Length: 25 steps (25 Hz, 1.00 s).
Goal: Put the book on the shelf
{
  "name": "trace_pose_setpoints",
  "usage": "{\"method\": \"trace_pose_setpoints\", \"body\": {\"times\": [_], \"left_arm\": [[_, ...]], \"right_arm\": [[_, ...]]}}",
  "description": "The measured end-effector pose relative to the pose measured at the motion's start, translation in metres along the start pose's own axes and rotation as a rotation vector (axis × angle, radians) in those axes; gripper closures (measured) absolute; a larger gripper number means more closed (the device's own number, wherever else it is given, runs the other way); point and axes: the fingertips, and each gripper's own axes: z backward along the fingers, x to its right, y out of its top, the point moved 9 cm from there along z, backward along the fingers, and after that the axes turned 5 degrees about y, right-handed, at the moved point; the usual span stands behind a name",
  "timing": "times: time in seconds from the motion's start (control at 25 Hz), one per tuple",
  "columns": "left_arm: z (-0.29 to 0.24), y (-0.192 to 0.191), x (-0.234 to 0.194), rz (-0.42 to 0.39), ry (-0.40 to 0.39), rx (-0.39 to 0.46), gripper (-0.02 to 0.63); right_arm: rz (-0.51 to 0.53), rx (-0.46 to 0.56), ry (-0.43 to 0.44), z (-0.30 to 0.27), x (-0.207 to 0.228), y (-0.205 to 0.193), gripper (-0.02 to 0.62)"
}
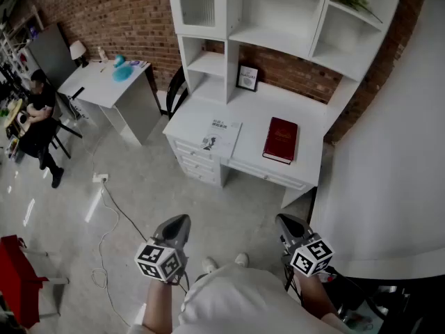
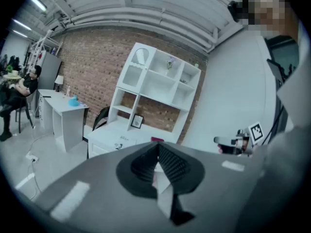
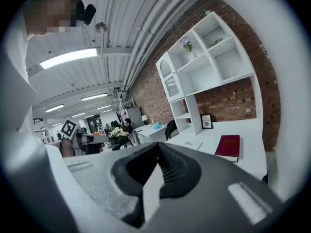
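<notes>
A dark red book (image 1: pixel 280 140) lies flat on the right part of the white desk (image 1: pixel 313 134); it also shows in the right gripper view as the red book (image 3: pixel 229 146). Above the desk rises a white shelf unit (image 1: pixel 274 19) with open compartments. My left gripper (image 1: pixel 182 223) and right gripper (image 1: pixel 284 221) hang low over the floor, well short of the desk, both shut and holding nothing. In the left gripper view the left gripper (image 2: pixel 158 147) points toward the desk, where only a sliver of the red book (image 2: pixel 157 140) shows.
A white booklet (image 1: pixel 221 134) lies on the desk's left part and a framed picture (image 1: pixel 247 77) stands at its back. A second white table (image 1: pixel 111 82) and a black chair (image 1: pixel 174 89) stand to the left. A cable (image 1: pixel 111 221) trails on the floor. A seated person (image 1: pixel 38 117) is far left.
</notes>
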Motion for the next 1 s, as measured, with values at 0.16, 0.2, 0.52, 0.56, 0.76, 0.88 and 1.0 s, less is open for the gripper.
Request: {"method": "trace_pose_setpoints", "body": {"times": [0.16, 0.2, 0.52, 0.56, 0.76, 0.88, 1.0], "left_arm": [[-0.003, 0.000, -0.001, 0.002, 0.009, 0.000, 0.598], [-0.004, 0.000, 0.000, 0.002, 0.012, 0.000, 0.598], [-0.011, -0.001, 0.011, -0.002, 0.028, -0.012, 0.598], [-0.013, -0.001, 0.013, -0.003, 0.031, -0.015, 0.598], [-0.018, -0.004, 0.025, -0.017, 0.045, -0.018, 0.598], [-0.018, -0.006, 0.030, -0.017, 0.055, -0.001, 0.598], [-0.020, -0.010, 0.031, -0.015, 0.066, 0.012, 0.598]], "right_arm": [[0.011, -0.002, 0.015, -0.003, 0.004, 0.003, 0.594], [0.012, -0.003, 0.018, -0.003, 0.006, 0.004, 0.595], [0.000, -0.018, 0.042, 0.000, 0.021, 0.005, 0.594], [0.002, -0.022, 0.045, 0.001, 0.023, 0.005, 0.594], [0.020, -0.048, 0.059, 0.008, 0.039, 0.003, 0.594], [0.026, -0.064, 0.072, 0.013, 0.048, -0.001, 0.594], [0.031, -0.071, 0.088, 0.016, 0.055, -0.007, 0.594]]}}
